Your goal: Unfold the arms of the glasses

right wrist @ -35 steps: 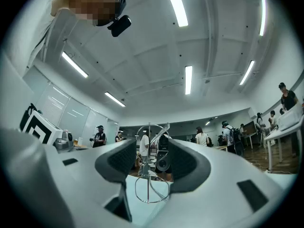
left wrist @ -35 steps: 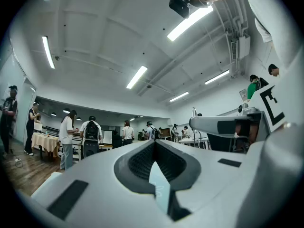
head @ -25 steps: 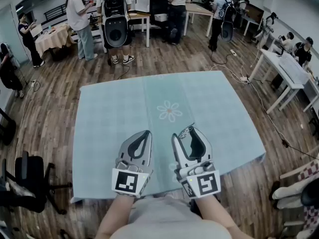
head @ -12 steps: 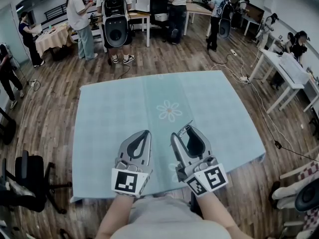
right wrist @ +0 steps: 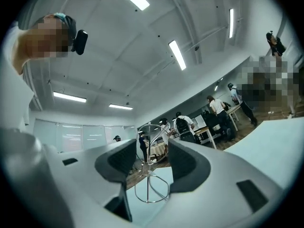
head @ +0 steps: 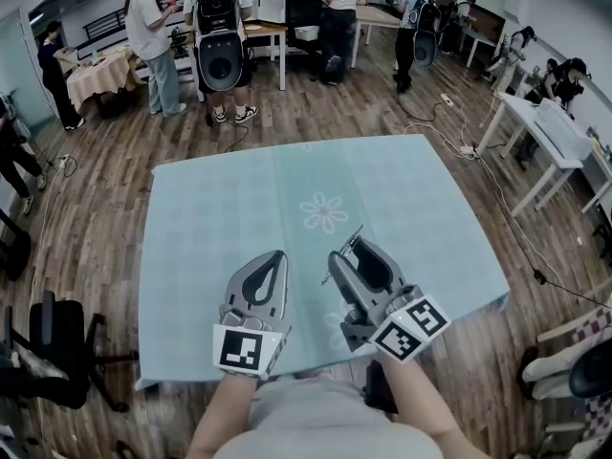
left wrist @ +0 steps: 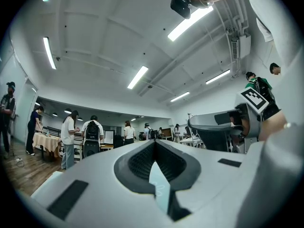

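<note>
Thin wire-rimmed glasses (right wrist: 147,184) stand upright between the jaws of my right gripper (right wrist: 153,145), which is shut on them. One round rim rises above the jaw tips and a wire loop hangs below. In the head view the glasses (head: 355,236) are only a fine wire at the tip of the right gripper (head: 346,248), held above the near part of the light blue tablecloth (head: 210,218). My left gripper (head: 276,255) sits beside it on the left, shut and empty. Seen in its own view, the left gripper (left wrist: 154,144) has its jaws together.
A daisy print (head: 325,213) marks the middle of the cloth. The table's front edge (head: 191,376) lies just under both grippers. Beyond the table stand several people (head: 222,41) at desks. White desks (head: 545,137) are at the right and a black chair (head: 57,342) is at the left.
The right gripper has rolled clockwise, so its marker cube now tilts to the right, and the glasses turned with it. The left gripper has stayed still.
</note>
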`<state>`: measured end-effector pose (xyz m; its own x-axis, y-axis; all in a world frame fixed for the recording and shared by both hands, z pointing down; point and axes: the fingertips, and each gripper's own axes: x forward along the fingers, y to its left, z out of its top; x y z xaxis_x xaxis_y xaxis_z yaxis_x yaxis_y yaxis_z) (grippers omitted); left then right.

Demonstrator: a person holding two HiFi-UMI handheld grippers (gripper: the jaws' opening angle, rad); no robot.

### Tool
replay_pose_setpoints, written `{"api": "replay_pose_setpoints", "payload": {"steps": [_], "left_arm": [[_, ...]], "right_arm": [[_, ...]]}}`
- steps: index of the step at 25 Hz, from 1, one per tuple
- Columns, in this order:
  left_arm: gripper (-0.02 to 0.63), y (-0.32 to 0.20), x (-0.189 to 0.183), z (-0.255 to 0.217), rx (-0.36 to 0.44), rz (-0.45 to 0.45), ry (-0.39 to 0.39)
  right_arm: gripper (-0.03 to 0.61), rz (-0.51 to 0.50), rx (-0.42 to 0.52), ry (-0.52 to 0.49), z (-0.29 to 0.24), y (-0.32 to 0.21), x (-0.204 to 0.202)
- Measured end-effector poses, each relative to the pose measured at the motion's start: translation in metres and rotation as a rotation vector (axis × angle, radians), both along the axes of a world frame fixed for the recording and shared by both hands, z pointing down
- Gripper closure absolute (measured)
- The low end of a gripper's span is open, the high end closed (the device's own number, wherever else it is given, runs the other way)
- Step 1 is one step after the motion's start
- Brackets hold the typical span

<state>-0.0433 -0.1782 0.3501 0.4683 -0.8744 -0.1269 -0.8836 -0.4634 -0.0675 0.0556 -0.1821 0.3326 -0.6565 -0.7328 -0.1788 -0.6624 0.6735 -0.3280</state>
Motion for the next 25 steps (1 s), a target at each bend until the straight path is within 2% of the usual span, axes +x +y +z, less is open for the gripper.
{"api": "replay_pose_setpoints", "payload": {"steps": [5, 13, 20, 25], "left_arm": [[0.606, 0.0, 0.0, 0.0, -0.005, 0.0, -0.001], [0.606, 0.001, -0.001, 0.006, -0.003, 0.009, -0.001], [0.606, 0.005, -0.005, 0.01, -0.005, 0.011, -0.004], [0.606, 0.004, -0.002, 0.004, -0.004, 0.01, -0.01]], "right_arm": [[0.365, -0.077, -0.089, -0.083, 0.005, -0.004, 0.001], [0.365, -0.252, -0.301, -0.237, 0.022, -0.007, -0.007], [0.367, -0.315, -0.432, -0.352, 0.032, -0.011, -0.006], [0.367, -0.314, -0.538, -0.494, 0.038, -0.017, 0.003]]}}
